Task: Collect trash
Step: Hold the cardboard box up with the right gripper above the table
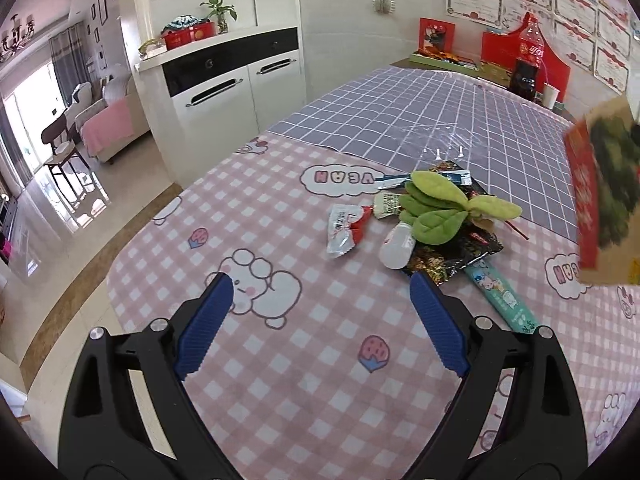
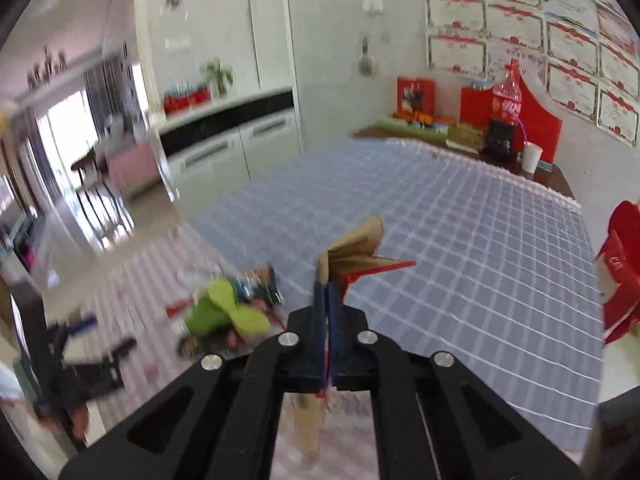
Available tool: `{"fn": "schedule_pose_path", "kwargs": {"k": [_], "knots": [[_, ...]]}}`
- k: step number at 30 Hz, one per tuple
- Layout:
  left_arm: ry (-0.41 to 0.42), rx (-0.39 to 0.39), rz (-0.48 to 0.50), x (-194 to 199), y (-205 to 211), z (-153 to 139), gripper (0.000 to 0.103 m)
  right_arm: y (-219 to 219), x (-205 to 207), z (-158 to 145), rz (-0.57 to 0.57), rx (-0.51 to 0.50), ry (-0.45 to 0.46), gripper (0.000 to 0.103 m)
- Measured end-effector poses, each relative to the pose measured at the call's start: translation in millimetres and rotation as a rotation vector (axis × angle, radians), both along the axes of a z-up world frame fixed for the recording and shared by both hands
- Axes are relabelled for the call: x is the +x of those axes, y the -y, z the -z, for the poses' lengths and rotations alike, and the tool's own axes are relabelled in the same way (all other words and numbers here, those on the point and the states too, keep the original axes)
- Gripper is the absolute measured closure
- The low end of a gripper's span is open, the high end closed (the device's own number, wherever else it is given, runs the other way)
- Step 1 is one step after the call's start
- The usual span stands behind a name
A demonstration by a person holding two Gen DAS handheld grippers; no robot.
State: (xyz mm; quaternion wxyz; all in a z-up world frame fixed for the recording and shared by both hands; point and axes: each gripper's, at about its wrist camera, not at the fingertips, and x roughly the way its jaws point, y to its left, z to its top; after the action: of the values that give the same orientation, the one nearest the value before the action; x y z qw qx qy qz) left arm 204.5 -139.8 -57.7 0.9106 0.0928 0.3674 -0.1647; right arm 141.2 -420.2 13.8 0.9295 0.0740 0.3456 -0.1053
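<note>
My left gripper (image 1: 318,280) is open and empty, low over the pink checked cloth (image 1: 304,380), just short of a trash pile. The pile holds a green plush leaf toy (image 1: 440,208), a black snack wrapper (image 1: 460,252), a white-and-red wrapper (image 1: 346,230), a small white bottle (image 1: 396,246) and a teal tube (image 1: 504,300). My right gripper (image 2: 326,284) is shut on a flattened red-and-brown paper box (image 2: 356,252), held in the air; the box also shows at the right edge of the left wrist view (image 1: 604,196). The right wrist view is blurred.
A purple checked cloth (image 1: 440,112) covers the far half of the table. At the back stand a cola bottle (image 1: 528,60), a white cup (image 1: 550,96) and red boxes (image 1: 436,36). A white cabinet (image 1: 224,80) is on the left. A red bag (image 2: 620,272) sits at the right.
</note>
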Motion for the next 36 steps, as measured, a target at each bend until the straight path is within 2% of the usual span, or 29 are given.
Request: {"fn": "schedule_pose_path", "kwargs": {"k": [1, 3, 4, 6, 10, 11, 13, 14, 15, 18, 20, 22, 23, 24, 26, 30, 32, 36], "knots": [[-0.005, 0.0, 0.003, 0.4, 1.5, 0.9, 0.015, -1.2, 0.8, 3.2, -0.007, -0.029, -0.051, 0.101], [-0.016, 0.002, 0.003, 1.5, 4.0, 3.1, 0.015, -2.2, 6.1, 13.9, -0.022, -0.038, -0.091, 0.1], [-0.023, 0.002, 0.004, 1.9, 5.4, 4.6, 0.015, -3.0, 12.5, 21.9, -0.048, -0.026, -0.125, 0.1], [-0.027, 0.006, 0.008, 1.7, 6.9, 6.5, 0.015, -2.6, 22.8, 35.5, -0.032, -0.015, -0.137, 0.097], [-0.021, 0.023, 0.015, -1.3, 6.0, 9.4, 0.015, -1.7, 49.1, 74.7, -0.041, 0.112, -0.253, 0.094], [-0.023, 0.024, 0.012, -0.9, 4.1, 9.7, 0.015, -5.8, 52.0, 76.6, -0.033, 0.075, -0.253, 0.093], [-0.027, 0.029, -0.001, 1.1, 0.4, 9.4, 0.015, -14.0, 60.0, 85.5, -0.022, 0.02, -0.297, 0.078], [-0.025, 0.031, -0.003, 1.6, -0.7, 9.1, 0.015, -15.5, 63.8, 86.6, -0.03, 0.03, -0.308, 0.055], [-0.024, 0.031, -0.003, 2.1, -1.6, 8.7, 0.015, -18.2, 63.9, 88.2, -0.034, 0.032, -0.309, 0.049], [-0.021, 0.021, -0.004, 4.0, -2.3, 6.6, 0.015, -29.4, 64.0, 92.8, -0.051, -0.043, -0.323, 0.048], [-0.028, 0.012, 0.003, 5.4, 1.1, 5.8, 0.015, -36.1, 64.9, 99.0, -0.058, -0.081, -0.341, 0.044], [-0.034, 0.004, 0.03, 5.5, 8.3, 5.5, 0.015, -31.8, 63.1, 103.9, -0.037, -0.084, -0.359, 0.044], [-0.034, 0.001, 0.05, 4.6, 13.4, 6.0, 0.015, -31.3, 61.6, 104.9, -0.037, -0.083, -0.354, 0.048], [-0.034, -0.001, 0.061, 4.1, 16.5, 6.3, 0.015, -31.2, 59.0, 104.5, -0.026, -0.094, -0.341, 0.068], [-0.044, -0.011, 0.1, 2.9, 27.0, 8.4, 0.015, -27.5, 54.3, 103.8, 0.007, -0.116, -0.334, 0.091], [-0.066, -0.029, 0.2, 4.6, 53.3, 14.2, 0.015, -7.6, 42.5, 101.4, 0.036, -0.016, -0.306, 0.092], [-0.064, 0.004, 0.249, 6.2, 71.3, 19.6, 0.015, -1.8, 37.1, 101.7, 0.044, 0.011, -0.291, 0.092], [-0.072, 0.069, 0.279, 9.3, 99.0, 30.2, 0.017, 5.0, 29.0, 104.1, 0.057, 0.052, -0.255, 0.092]]}}
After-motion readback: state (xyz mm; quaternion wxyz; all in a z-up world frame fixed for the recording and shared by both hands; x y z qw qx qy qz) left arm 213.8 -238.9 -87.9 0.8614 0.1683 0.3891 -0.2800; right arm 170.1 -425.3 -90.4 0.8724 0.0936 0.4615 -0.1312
